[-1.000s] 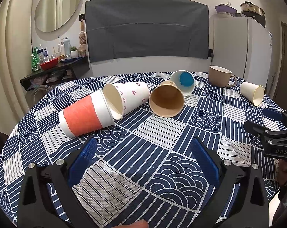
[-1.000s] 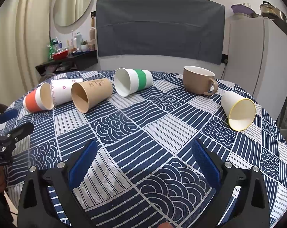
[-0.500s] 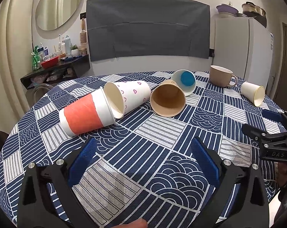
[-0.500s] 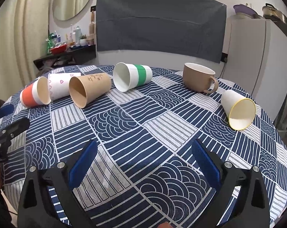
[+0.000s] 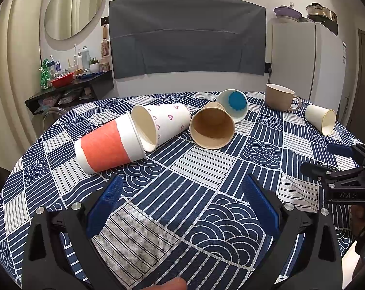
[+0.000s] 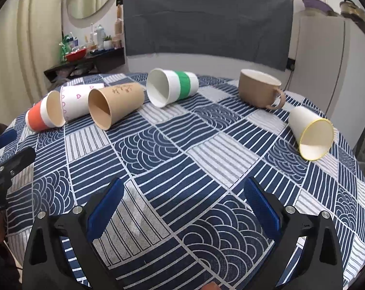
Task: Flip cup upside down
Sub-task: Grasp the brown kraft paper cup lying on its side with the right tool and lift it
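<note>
Cups on their sides, nothing grasped yet

We hold both grippers low over the near edge of the patterned tablecloth (image 5: 206,164), and neither has anything in it. Our left gripper (image 5: 182,200) has its blue pads spread wide with only cloth between them; our right gripper (image 6: 182,200) is just as wide apart and just as empty.

Five paper cups lie tipped over across the table. From the left wrist view we see the orange-banded cup (image 5: 107,146) nearest, its rim touching the heart-print cup (image 5: 161,123), then the brown kraft cup (image 5: 212,128) with its mouth toward us, and the green-banded cup (image 6: 172,89) behind it. Well apart on the right lies the yellow-rimmed cup (image 6: 311,131), and just beyond it the beige ceramic mug (image 6: 259,88) stands upright.

We judge this to be the approach step: no cup is chosen by contact yet. The task sentence does not say which cup is meant. For our left hand the orange-banded one is closest; for our right, the yellow-rimmed one. Next we would reach forward, straddle a cup's wall, close gently so the paper does not crush, then lift and turn it rim-down.
</note>
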`<action>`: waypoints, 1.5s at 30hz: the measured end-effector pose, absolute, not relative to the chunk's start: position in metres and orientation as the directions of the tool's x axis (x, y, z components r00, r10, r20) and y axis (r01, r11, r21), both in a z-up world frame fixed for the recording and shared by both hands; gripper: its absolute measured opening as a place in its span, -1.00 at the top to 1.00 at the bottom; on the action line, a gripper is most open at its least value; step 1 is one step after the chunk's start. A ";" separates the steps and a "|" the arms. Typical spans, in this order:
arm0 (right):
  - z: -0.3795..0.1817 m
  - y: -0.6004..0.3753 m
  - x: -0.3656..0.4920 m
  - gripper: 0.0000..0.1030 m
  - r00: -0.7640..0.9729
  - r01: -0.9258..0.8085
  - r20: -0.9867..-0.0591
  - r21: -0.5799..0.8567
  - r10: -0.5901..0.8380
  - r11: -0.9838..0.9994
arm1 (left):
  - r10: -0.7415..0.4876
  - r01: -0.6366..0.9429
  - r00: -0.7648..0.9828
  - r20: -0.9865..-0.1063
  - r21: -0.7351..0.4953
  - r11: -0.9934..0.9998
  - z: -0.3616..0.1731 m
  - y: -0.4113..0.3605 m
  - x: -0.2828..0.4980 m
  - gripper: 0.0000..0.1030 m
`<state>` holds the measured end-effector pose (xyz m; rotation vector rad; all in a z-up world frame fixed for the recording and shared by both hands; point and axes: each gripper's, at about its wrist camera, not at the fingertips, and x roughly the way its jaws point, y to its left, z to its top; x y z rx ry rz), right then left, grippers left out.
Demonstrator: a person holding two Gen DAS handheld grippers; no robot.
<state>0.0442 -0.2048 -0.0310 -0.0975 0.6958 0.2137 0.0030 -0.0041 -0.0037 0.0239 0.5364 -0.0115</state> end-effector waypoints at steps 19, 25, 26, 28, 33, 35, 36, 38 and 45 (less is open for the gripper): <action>0.003 -0.152 0.083 -0.85 0.703 -0.328 -0.687 -0.084 0.183 0.941 | -0.051 0.029 0.849 -0.526 -0.050 0.998 -0.005 0.006 0.006 -0.89; 0.008 -0.116 0.104 -0.83 0.703 -0.373 -0.690 -0.148 0.174 0.916 | -0.044 0.024 0.858 -0.511 -0.047 0.999 -0.004 0.005 0.004 -0.89; 0.009 -0.112 0.107 -0.83 0.704 -0.376 -0.689 -0.155 0.172 0.914 | -0.044 0.022 0.859 -0.510 -0.048 0.999 -0.004 0.006 0.004 -0.89; 0.009 -0.102 0.115 -0.83 0.708 -0.381 -0.687 -0.173 0.166 0.908 | -0.043 0.019 0.862 -0.505 -0.053 0.998 -0.004 0.007 0.003 -0.89; 0.006 -0.086 0.130 -0.72 0.714 -0.389 -0.684 -0.211 0.149 0.897 | -0.046 0.023 0.875 -0.482 -0.053 0.998 -0.003 0.007 -0.002 -0.89; 0.002 -0.082 0.138 -0.29 0.703 -0.389 -0.699 -0.220 0.134 0.895 | -0.052 0.032 0.878 -0.476 -0.049 0.998 -0.003 0.006 -0.005 -0.89; -0.002 -0.080 0.143 -0.21 0.691 -0.390 -0.712 -0.215 0.129 0.895 | -0.054 0.036 0.878 -0.475 -0.048 0.998 -0.003 0.006 -0.006 -0.89; -0.005 -0.079 0.145 0.03 0.696 -0.383 -0.708 -0.225 0.120 0.896 | -0.060 0.044 0.878 -0.474 -0.046 0.998 -0.002 0.004 -0.006 -0.89; -0.017 -0.087 0.151 0.90 0.692 -0.353 -0.715 -0.219 0.097 0.910 | -0.080 0.058 0.871 -0.484 -0.060 0.996 -0.002 0.006 -0.004 -0.89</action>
